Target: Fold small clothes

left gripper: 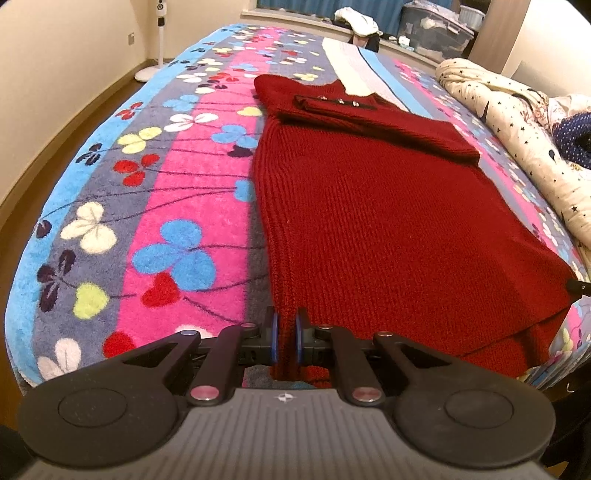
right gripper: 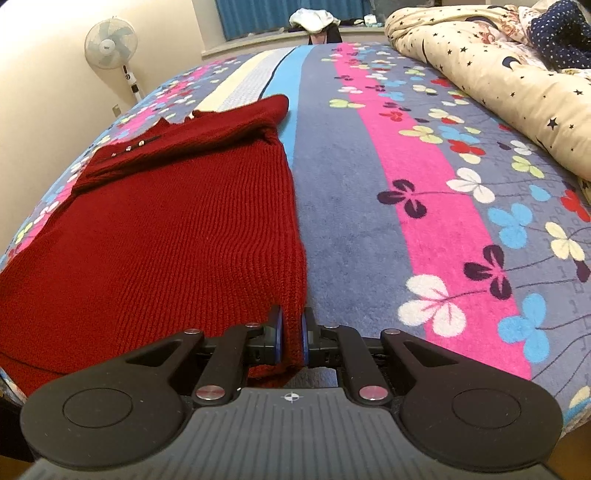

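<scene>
A dark red knitted sweater (left gripper: 388,206) lies flat on the bed, with its sleeves folded across the chest near the collar. My left gripper (left gripper: 286,325) is shut on the sweater's near left hem corner, red knit pinched between its blue pads. In the right wrist view the same sweater (right gripper: 166,229) fills the left half. There my right gripper (right gripper: 291,326) is shut on the near right hem corner. A black tip of the right gripper (left gripper: 578,286) shows at the sweater's right edge in the left wrist view.
The bed carries a fleece blanket (left gripper: 166,192) with pink, blue and grey stripes and clover shapes. A cream star-print quilt (right gripper: 491,74) is bunched along the right side. A standing fan (right gripper: 110,44) is by the far wall. Clothes lie heaped on the window sill (left gripper: 358,20).
</scene>
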A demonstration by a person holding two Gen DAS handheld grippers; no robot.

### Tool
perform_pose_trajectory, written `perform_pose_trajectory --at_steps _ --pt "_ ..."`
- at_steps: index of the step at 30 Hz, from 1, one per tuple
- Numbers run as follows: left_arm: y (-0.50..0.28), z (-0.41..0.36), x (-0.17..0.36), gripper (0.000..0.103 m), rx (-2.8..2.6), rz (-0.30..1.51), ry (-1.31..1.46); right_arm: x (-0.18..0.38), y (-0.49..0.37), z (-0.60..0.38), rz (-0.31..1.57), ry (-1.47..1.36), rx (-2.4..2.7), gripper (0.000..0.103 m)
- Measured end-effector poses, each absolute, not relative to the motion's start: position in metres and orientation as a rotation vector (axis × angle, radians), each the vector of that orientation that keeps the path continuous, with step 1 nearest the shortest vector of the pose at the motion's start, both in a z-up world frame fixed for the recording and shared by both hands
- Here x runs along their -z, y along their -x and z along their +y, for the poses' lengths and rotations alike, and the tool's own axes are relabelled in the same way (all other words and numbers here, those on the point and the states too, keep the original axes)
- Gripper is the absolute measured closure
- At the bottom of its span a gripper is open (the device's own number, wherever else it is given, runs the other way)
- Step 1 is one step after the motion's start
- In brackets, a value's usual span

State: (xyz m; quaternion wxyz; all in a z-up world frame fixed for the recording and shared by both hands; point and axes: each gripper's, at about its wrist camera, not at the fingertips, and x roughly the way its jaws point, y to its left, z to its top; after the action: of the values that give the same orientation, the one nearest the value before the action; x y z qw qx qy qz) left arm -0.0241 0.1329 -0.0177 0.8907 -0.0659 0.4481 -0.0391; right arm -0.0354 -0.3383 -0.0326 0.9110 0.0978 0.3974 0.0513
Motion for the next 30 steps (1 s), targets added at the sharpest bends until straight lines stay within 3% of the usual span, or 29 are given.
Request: perform_pose_trajectory --at_steps 13,21,25,30 --pt "0.062 0.147 -0.080 0.098 0.179 0.712 0.252 -0.044 0.092 -0.360 0.547 -0.444 -0.232 0.095" --pt "0.130 0.200 -0.155 0.098 0.240 0.546 0.397 -0.103 0.180 -0.387 0.295 -0.548 -0.318 0.095" --pt "0.123 0.220 -0.145 0.097 0.222 0.564 0.457 -0.101 0.190 -0.405 0.253 -0.610 -0.329 0.095" --pt "0.066 0.217 -0.111 0.097 0.178 0.650 0.464 -0.070 0.125 -0.405 0.403 -0.631 -0.245 0.095"
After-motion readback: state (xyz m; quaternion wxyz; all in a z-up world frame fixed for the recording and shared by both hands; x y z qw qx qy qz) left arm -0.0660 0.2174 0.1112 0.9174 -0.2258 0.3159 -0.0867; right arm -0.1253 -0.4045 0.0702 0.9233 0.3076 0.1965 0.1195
